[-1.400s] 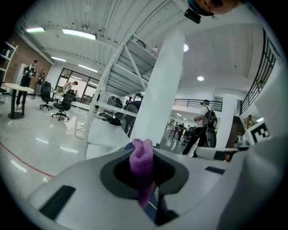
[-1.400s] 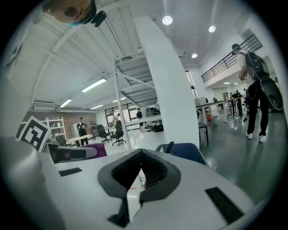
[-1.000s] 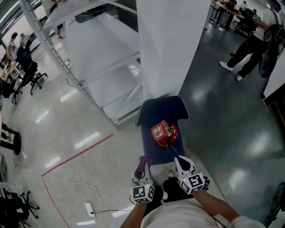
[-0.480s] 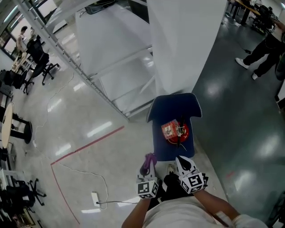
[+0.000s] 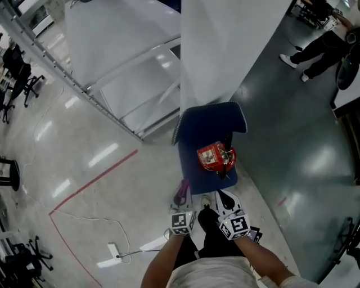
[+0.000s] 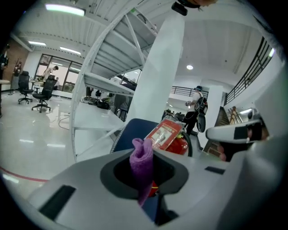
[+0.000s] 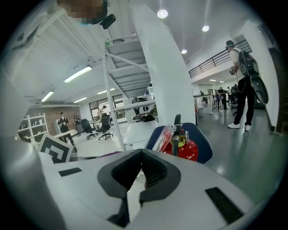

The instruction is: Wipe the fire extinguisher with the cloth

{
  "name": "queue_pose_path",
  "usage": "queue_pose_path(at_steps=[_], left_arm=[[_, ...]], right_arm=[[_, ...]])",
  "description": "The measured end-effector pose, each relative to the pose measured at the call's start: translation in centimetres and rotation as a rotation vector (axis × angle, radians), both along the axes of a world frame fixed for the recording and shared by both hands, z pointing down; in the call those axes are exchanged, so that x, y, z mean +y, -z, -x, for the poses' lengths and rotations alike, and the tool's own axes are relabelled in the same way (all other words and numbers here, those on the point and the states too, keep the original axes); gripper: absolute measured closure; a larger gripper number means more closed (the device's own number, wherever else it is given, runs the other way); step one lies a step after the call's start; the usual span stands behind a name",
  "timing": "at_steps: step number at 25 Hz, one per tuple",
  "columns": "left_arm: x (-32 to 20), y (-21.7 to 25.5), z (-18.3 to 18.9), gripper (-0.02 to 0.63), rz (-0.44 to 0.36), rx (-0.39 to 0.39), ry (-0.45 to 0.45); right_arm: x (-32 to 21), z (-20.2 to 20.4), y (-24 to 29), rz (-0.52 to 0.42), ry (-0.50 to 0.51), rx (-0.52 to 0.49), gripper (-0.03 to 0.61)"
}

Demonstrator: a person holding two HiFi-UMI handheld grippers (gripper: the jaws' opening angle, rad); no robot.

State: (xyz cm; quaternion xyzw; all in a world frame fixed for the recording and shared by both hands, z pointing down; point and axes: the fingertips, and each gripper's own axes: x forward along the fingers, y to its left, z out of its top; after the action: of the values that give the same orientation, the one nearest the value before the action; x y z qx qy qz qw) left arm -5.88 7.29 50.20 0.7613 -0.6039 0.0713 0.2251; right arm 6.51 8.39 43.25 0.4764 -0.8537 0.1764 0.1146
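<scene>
Resting on the seat of a dark blue fabric chair, the red metal fire extinguisher sits just beyond both tools. The left hand-held gripper pinches a purple cloth; the right hand-held gripper has its jaws together on nothing

we note bright, even light from ceiling strips and round spots, with white glare streaks on the glossy floor. both gripper views bow hard toward black corners. the left gripper shows only soft shadow in its recess.
</scene>
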Motion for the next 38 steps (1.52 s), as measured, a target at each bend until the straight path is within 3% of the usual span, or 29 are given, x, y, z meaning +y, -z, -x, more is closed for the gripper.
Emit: queue_pose_path(at_steps=[7, 16, 28, 38], left_arm=[[-2.2, -5.3, -1.8, 0.563, -0.004, 0.037, -0.057], [-4.7, -12.2, -1.4, 0.563, 0.030, 0.115, 0.012], [-8.0, -21.8, -4.7, 0.563, 0.093, 0.124, -0.045], [-11.8, -25.8, -7.4, 0.563, 0.110, 0.176, -0.056]], right_arm=[[-1.4, 0.9, -7.7, 0.078, -0.130, 0.009, 0.566], [-1.4, 0.9, -14.2, 0.147, -0.161, 0.026, 0.566], [-2.0, 0.2, -19.3, 0.201, -0.161, 0.048, 0.566], [-2.3, -0.2, -21.7, 0.257, -0.134, 0.050, 0.566]])
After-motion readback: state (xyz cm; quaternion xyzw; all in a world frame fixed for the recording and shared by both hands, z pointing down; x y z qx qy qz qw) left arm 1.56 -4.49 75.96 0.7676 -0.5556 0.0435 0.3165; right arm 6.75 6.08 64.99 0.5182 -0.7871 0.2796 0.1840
